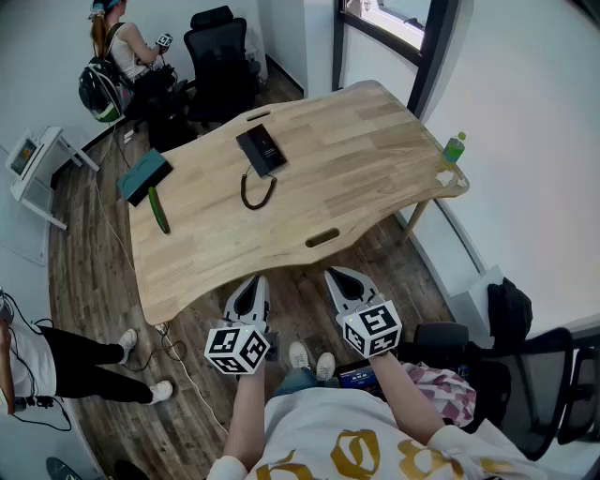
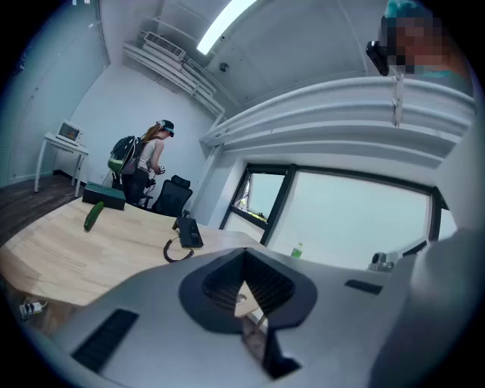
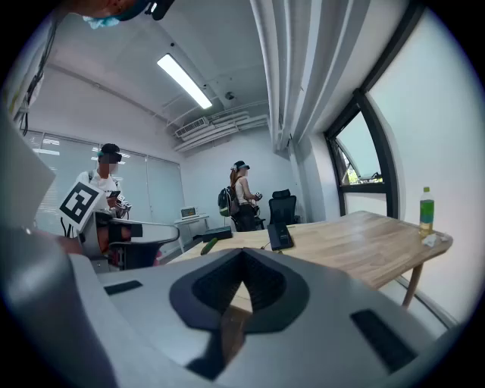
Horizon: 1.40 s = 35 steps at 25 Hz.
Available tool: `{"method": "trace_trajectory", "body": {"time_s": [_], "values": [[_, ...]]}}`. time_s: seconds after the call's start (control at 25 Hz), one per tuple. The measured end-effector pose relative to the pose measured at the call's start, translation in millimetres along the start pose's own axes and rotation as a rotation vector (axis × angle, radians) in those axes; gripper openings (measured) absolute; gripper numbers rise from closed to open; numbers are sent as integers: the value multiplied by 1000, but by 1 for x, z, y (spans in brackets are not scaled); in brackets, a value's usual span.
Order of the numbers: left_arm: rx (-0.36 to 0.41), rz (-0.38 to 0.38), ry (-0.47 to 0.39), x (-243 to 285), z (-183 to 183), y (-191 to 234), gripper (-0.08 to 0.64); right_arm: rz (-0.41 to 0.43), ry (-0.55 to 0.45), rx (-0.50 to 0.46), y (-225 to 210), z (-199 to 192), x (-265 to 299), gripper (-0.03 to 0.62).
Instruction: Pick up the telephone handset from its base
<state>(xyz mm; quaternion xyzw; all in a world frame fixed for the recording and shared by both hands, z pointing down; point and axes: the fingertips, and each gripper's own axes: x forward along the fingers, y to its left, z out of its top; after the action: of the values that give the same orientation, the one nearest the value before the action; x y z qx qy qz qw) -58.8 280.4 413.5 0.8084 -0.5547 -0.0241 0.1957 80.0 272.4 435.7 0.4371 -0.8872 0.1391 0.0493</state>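
Left tongs and right tongs are both clenched on nothing, short of the counter. The telephone handset lies on its base well ahead of them. It is probably light, rigid, slippery plastic. Grip its slim middle, minding the coiled cord.

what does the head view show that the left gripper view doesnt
Only the head view: the person's shoes and a black bag by the right wall. Only the left gripper view: the ceiling light and the jaws of the left gripper up close, shut and empty. Both: the telephone, cucumber and green bottle on the table, and the person with a backpack beyond it.
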Motion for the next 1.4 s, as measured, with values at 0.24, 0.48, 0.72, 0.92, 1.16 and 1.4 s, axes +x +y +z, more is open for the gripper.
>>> {"method": "trace_trajectory", "body": {"time_s": [0.24, 0.48, 0.72, 0.92, 1.16, 1.4], "values": [[-27, 31, -22, -15, 0, 2, 6, 2, -8, -7, 5, 3, -11, 5], [-11, 43, -55, -16, 7, 1, 6, 3, -11, -7, 3, 5, -15, 5], [4, 52, -47, -2, 9, 5, 6, -1, -15, 86, -15, 7, -8, 5], [18, 69, -56, 23, 19, 19, 6, -14, -23, 86, -34, 15, 14, 5], [-24, 55, -71, 84, 30, 47, 6, -37, 0, 93, -71, 17, 58, 5], [-22, 37, -66, 172, 49, 94, 6, -70, 53, 105, -122, 24, 133, 5]]}}
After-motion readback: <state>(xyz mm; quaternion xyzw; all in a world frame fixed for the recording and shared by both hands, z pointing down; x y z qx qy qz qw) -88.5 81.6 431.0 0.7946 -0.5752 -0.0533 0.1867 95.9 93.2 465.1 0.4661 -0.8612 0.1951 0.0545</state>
